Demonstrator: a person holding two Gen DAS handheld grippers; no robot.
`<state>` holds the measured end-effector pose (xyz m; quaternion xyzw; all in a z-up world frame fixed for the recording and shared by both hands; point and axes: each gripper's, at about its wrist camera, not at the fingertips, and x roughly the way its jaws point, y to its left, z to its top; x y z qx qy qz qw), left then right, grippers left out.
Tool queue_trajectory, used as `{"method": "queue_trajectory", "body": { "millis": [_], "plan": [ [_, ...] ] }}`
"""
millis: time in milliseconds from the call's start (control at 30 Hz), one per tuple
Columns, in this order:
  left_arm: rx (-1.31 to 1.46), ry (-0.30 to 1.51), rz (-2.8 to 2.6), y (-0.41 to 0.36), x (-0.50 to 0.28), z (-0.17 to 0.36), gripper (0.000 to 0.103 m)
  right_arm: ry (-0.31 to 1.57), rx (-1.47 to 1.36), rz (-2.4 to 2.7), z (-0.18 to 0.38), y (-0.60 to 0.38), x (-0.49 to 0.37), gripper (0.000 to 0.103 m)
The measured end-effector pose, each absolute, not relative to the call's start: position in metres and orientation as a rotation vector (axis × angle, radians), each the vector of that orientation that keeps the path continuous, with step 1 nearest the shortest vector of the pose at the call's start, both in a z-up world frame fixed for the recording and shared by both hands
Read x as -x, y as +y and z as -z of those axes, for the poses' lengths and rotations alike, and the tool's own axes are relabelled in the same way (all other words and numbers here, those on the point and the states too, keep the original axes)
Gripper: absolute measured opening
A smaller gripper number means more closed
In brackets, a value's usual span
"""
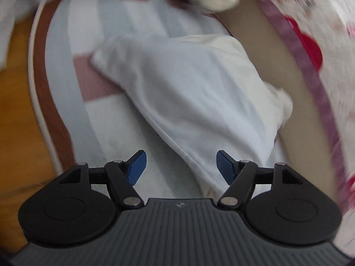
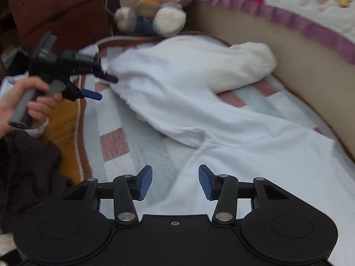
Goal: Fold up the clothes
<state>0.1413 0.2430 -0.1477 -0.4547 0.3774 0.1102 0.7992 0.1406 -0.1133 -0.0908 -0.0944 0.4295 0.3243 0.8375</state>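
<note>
Lying spread across the striped blanket [image 2: 113, 143] on the bed, the pale blue garment [image 2: 199, 102] runs from the near right toward the far left, one sleeve end bunched at the far right near the beige bed wall [image 2: 244, 33]. Both pairs of tongs stand open and empty: the right tongs [image 2: 175, 182] hover above the garment's near part, while the left tongs [image 1: 180, 167] hang over its hem edge. In the right wrist view a hand [image 2: 24, 102] holds the left tool at the garment's far left edge. A plush rabbit [image 2: 164, 6] sits at the far end, and dark clothing [image 2: 28, 170] lies near left.
</note>
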Motion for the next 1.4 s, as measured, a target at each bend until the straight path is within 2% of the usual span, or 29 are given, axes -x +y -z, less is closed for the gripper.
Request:
{"method": "queue_trajectory", "body": {
  "millis": [233,267,300,333,367,400,600,700,800,900,933,1100,1233,1267,1333,1400],
  "plan": [
    [1.211,0.614,-0.301,0.272,-0.142,0.187,0.070,0.933,0.086,-0.441,0.144,-0.099,-0.159,0.051],
    [1.226,0.588,-0.302,0.273,-0.143,0.188,0.068,0.923,0.070,-0.415,0.148,-0.102,-0.157,0.048],
    [1.241,0.563,-0.302,0.274,-0.143,0.189,0.063,0.914,0.054,-0.399,0.151,-0.106,-0.154,0.019],
    [1.250,0.541,-0.303,0.274,-0.144,0.189,0.054,0.904,0.037,-0.383,0.153,-0.110,-0.150,0.007],
    [1.228,0.536,-0.302,0.274,-0.145,0.185,0.023,0.893,0.020,-0.370,0.155,-0.114,-0.147,0.007],
    [1.206,0.530,-0.301,0.273,-0.147,0.182,0.016,0.869,-0.005,-0.375,0.155,-0.118,-0.142,0.007],
    [1.064,0.504,-0.306,0.272,-0.144,0.147,0.011,0.848,-0.038,-0.472,0.147,-0.129,-0.138,0.008],
    [0.891,0.545,-0.317,0.272,-0.155,0.118,0.010,0.845,-0.040,-0.521,0.143,-0.133,-0.137,0.008],
    [0.819,0.555,-0.304,0.266,-0.166,0.093,0.010,0.888,0.085,-0.509,0.158,-0.112,-0.141,0.008],
    [0.792,0.593,-0.321,0.263,-0.171,0.086,0.011,0.880,0.120,-0.484,0.163,-0.101,-0.139,0.009],
    [0.789,0.607,-0.326,0.263,-0.171,0.087,0.012,0.885,0.120,-0.475,0.162,-0.099,-0.137,0.013],
    [0.851,0.637,-0.328,0.272,-0.158,0.103,0.013,0.888,0.074,-0.583,0.143,-0.098,-0.125,0.013],
    [0.769,0.630,-0.367,0.266,-0.147,0.108,0.016,0.840,0.079,-0.608,0.126,-0.087,-0.120,0.013],
    [0.752,0.620,-0.366,0.265,-0.144,0.109,0.017,0.829,0.082,-0.613,0.122,-0.085,-0.119,0.014],
    [0.721,0.599,-0.361,0.262,-0.140,0.110,0.016,0.807,0.114,-0.612,0.117,-0.077,-0.119,0.028],
    [0.724,0.582,-0.321,0.261,-0.139,0.110,0.002,0.786,0.140,-0.612,0.113,-0.071,-0.118,0.030]
  ]
}}
